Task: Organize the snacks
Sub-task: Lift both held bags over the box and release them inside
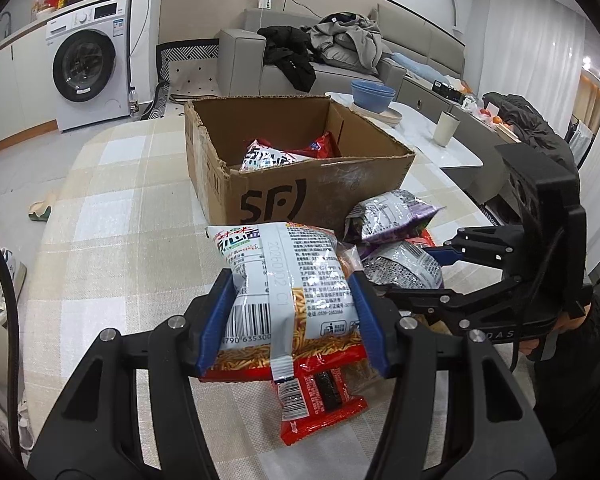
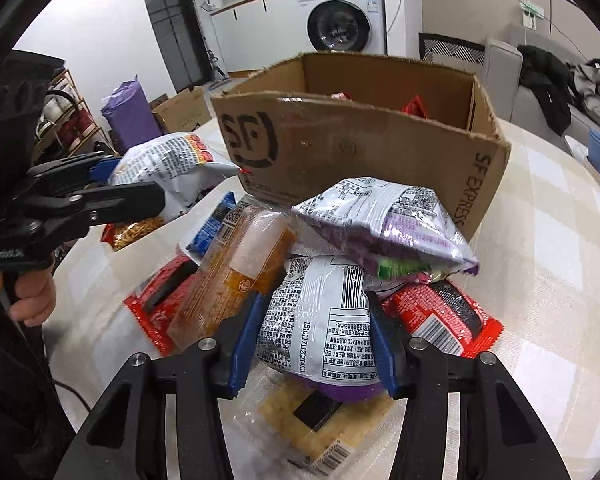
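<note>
My left gripper (image 1: 292,316) is shut on a white-and-red noodle snack bag (image 1: 284,280), held just above the table in front of the open cardboard box (image 1: 300,196). The box holds a couple of snack bags (image 1: 272,156). My right gripper (image 2: 316,344) is shut on a white-and-purple snack bag (image 2: 320,320) in the pile. Another purple bag (image 2: 384,224) lies on top, against the box (image 2: 360,152). The left gripper (image 2: 112,184) with its bag (image 2: 168,164) shows at the left of the right wrist view; the right gripper (image 1: 452,272) shows at the right of the left wrist view.
Loose snacks lie around: red packets (image 2: 448,316) (image 1: 320,400), an orange packet (image 2: 236,268), a blue packet (image 2: 212,228), a clear cracker pack (image 2: 312,420). Blue bowls (image 1: 372,96) and a cup (image 1: 446,128) stand on a side table behind. The checked tablecloth (image 1: 112,200) extends left.
</note>
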Demonstrator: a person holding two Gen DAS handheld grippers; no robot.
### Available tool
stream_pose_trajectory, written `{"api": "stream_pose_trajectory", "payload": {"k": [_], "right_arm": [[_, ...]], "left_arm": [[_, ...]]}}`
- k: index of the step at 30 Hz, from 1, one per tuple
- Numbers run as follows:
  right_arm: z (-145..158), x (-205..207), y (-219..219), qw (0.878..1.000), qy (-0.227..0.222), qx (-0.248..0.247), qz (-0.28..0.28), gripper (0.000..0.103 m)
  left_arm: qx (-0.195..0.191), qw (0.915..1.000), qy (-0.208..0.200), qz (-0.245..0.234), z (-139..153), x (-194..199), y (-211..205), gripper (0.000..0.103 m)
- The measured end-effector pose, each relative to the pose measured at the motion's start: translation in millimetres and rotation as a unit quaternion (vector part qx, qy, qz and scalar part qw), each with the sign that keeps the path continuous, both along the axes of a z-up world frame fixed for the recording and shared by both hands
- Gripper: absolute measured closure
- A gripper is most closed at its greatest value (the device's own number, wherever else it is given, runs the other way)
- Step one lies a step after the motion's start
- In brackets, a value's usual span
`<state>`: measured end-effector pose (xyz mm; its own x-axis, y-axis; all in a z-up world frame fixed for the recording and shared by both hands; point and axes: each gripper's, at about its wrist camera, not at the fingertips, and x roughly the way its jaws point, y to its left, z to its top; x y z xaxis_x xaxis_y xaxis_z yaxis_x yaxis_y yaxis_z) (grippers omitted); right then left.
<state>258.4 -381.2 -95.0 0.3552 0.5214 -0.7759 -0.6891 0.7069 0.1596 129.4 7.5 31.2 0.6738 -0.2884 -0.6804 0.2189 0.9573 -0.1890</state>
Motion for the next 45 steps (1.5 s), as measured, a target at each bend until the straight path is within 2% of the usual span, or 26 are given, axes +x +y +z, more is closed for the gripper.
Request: {"api": "stream_pose_trajectory", "payload": {"k": [18,29,36,45], "right_arm": [[61,-23,-44,0.997,-0.060,0.043,-0.001,0.054],[98,-25,-70,0.986,-0.107,0.122,-0.041,0.054],[105,-17,-66,0.975,-0.132,0.163,-0.076,0.054],[91,25,-43,0.972,-0.115,0.169,-0.113,0.054]], "left_arm": [[-0.015,0.9995,-0.024,-0.009,20,-18,-2,0.048],[-0.030,0.9977,-0.060,-0.002,40,-32,-5,0.048],[-0.041,0.9941,-0.095,0.034,59,-28,2,0.048],[-0.028,0.9922,-0.099,0.071,67,9,-1,0.048]]}}
